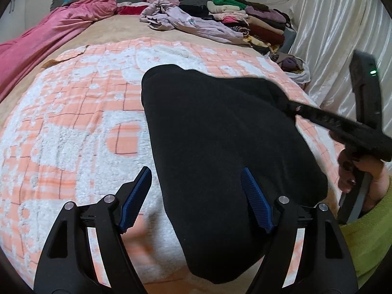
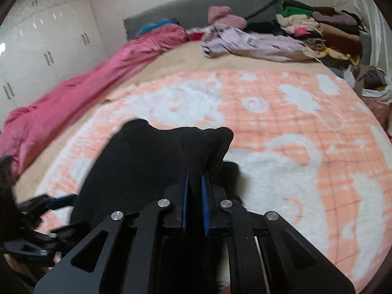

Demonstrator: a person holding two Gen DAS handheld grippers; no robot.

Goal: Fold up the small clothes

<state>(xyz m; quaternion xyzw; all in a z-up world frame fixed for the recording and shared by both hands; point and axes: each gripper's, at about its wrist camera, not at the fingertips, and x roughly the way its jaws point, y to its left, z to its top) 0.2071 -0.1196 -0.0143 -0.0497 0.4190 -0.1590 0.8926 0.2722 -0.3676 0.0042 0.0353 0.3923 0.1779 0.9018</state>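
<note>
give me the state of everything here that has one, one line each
black garment: lying on the blanket, one edge pinched and lifted
right gripper: shut on the black garment
left gripper: open, one finger over the garment, not gripping
orange and white blanket: spread flat on the bed
lilac garment: crumpled, unfolded
stack of clothes: folded, piled by the curtain
pink duvet: bunched along the bed's edge

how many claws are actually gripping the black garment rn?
1. The right claw is shut on the black garment at its right edge. The left claw is open over the near end, gripping nothing.
</note>
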